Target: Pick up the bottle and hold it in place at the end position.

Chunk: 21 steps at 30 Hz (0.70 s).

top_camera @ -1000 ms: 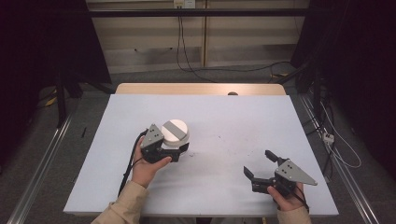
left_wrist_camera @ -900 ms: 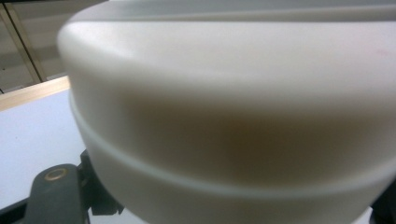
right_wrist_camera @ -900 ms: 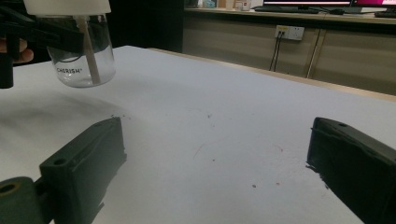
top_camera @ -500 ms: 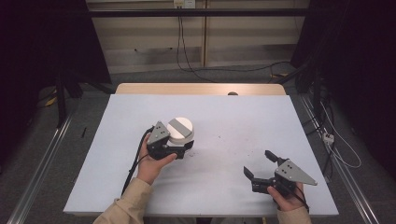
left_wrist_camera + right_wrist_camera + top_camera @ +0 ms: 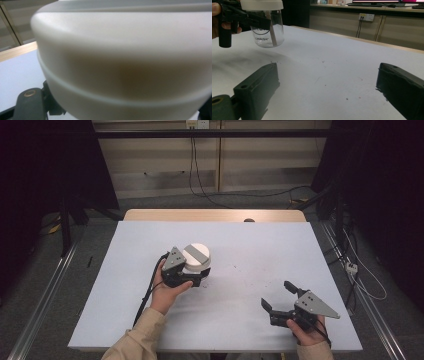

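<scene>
1. My left tool [image 5: 192, 279] is clamped on a clear jar [image 5: 196, 261] with a white lid [image 5: 125, 50], held a little left of the counter's [image 5: 125, 285] middle.
2. My right tool [image 5: 280, 298] sits near the counter's front right corner, jaws spread wide, holding nothing.
3. Cables trail on the floor beyond the far edge.
4. The right gripper view shows the jar's [image 5: 268, 33] clear glass and printed lettering; the high view shows the lid's grey strip.

Left tongs [image 5: 197, 279] with jar [image 5: 196, 258] left of right tongs [image 5: 280, 297].
</scene>
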Tool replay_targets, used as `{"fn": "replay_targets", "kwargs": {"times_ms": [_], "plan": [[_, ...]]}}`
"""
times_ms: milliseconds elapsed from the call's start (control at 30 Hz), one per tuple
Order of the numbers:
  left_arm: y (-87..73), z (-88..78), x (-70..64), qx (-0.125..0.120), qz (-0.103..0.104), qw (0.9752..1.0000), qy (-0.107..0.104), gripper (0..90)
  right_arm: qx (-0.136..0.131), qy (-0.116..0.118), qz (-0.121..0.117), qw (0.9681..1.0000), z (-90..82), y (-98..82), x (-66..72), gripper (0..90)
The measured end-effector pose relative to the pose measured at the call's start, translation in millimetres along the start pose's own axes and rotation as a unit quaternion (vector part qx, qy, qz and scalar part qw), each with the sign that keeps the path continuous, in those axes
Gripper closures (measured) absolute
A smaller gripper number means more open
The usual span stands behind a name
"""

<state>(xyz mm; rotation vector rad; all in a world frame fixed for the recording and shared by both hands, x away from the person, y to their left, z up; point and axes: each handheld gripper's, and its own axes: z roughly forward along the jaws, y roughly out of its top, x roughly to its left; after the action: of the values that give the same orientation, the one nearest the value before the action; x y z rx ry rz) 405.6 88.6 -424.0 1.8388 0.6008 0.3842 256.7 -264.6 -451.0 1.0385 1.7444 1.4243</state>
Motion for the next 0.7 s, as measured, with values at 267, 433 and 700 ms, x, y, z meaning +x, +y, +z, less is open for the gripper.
{"fn": "replay_targets", "kwargs": {"times_ms": [267,433,700], "plan": [[1.7,6.9,0.9,0.005,-0.003,1.0,0.0,18.6,0.001,0.0,0.002,1.0,0.0,-0.7,-0.7,3.6],[2.7,9.3,0.8,0.002,-0.004,1.0,-0.001,18.6,0.002,0.0,0.003,1.0,0.1,-0.9,-0.7,3.6],[-0.2,13.0,5.0,0.006,-0.005,1.0,0.004,18.6,0.002,-0.001,0.003,1.0,0.1,-1.0,-1.0,3.6]]}}
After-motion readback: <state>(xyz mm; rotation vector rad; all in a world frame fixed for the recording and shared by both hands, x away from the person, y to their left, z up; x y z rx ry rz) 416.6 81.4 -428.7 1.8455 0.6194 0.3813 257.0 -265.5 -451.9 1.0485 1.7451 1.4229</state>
